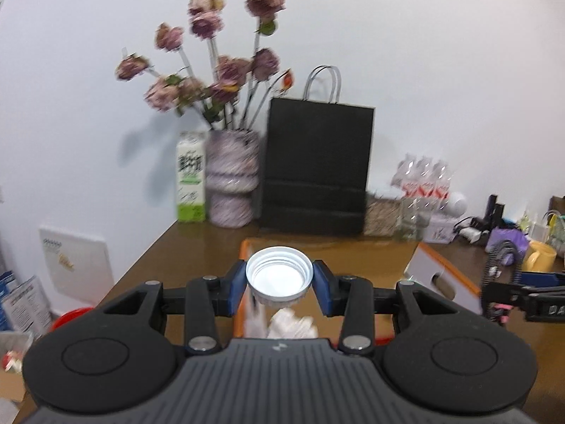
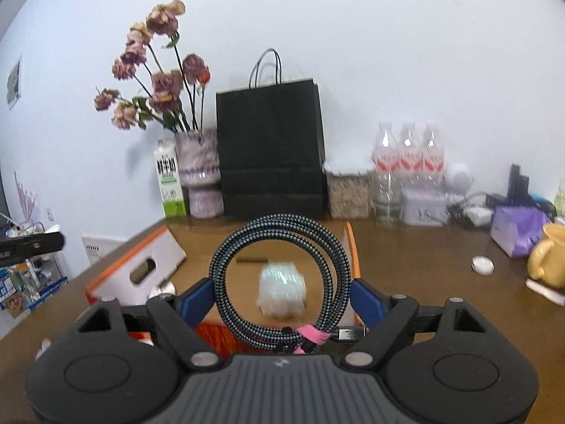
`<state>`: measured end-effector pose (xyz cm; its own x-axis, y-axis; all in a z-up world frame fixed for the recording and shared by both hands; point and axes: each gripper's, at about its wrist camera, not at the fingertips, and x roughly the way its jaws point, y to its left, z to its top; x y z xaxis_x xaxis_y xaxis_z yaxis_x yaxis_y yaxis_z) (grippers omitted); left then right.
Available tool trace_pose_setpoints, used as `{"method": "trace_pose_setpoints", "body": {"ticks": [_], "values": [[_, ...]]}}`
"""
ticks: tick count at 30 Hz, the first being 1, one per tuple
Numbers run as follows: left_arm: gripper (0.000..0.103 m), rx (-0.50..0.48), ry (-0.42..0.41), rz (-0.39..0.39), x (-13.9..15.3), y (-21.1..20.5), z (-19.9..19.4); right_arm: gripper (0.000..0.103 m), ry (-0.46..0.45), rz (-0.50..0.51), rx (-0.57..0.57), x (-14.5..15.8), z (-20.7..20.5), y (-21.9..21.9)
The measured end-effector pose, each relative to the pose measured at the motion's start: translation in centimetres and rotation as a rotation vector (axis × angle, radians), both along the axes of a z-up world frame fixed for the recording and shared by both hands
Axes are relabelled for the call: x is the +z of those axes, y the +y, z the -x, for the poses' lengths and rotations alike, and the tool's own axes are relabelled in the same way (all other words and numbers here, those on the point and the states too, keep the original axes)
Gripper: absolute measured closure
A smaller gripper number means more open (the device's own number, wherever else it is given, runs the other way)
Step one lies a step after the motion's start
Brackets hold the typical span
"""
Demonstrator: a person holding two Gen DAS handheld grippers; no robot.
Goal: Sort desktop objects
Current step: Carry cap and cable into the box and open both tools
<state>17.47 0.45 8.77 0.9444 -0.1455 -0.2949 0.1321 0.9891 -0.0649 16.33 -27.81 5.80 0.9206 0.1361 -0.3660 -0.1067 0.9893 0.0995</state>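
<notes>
My left gripper is shut on a white screw cap, its hollow side towards the camera, held above an open orange-edged cardboard box. White crumpled items lie inside the box below it. My right gripper is shut on a coiled black-and-white braided cable tied with a pink band. It hangs over the same box, above a white wrapped packet. The right gripper with the cable also shows in the left wrist view.
Along the wall stand a vase of dried flowers, a milk carton, a black paper bag, a jar and water bottles. A yellow mug, purple pack and small white disc sit right.
</notes>
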Motion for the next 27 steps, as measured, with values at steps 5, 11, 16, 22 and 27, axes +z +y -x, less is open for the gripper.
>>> {"method": "trace_pose_setpoints", "body": {"ticks": [5,11,16,22,27], "values": [[0.062,-0.022,-0.012,-0.001,1.1,-1.8,-3.2,0.020,-0.014,0.012,0.005,1.4,-3.5,1.4],[0.062,-0.017,0.014,0.002,0.7,-2.9,-7.5,0.020,0.028,0.017,-0.024,0.7,-8.6,2.2],[0.062,-0.004,0.085,0.010,-1.2,-3.3,-11.3,0.020,0.127,0.030,-0.043,-1.9,-12.2,2.3],[0.062,0.026,0.196,-0.014,-4.4,-3.5,-14.0,0.020,0.190,0.047,-0.040,-4.7,-14.2,2.3],[0.062,0.023,0.209,-0.048,-5.2,-3.9,-14.1,0.020,0.203,0.049,-0.043,-5.4,-14.5,2.2]]}}
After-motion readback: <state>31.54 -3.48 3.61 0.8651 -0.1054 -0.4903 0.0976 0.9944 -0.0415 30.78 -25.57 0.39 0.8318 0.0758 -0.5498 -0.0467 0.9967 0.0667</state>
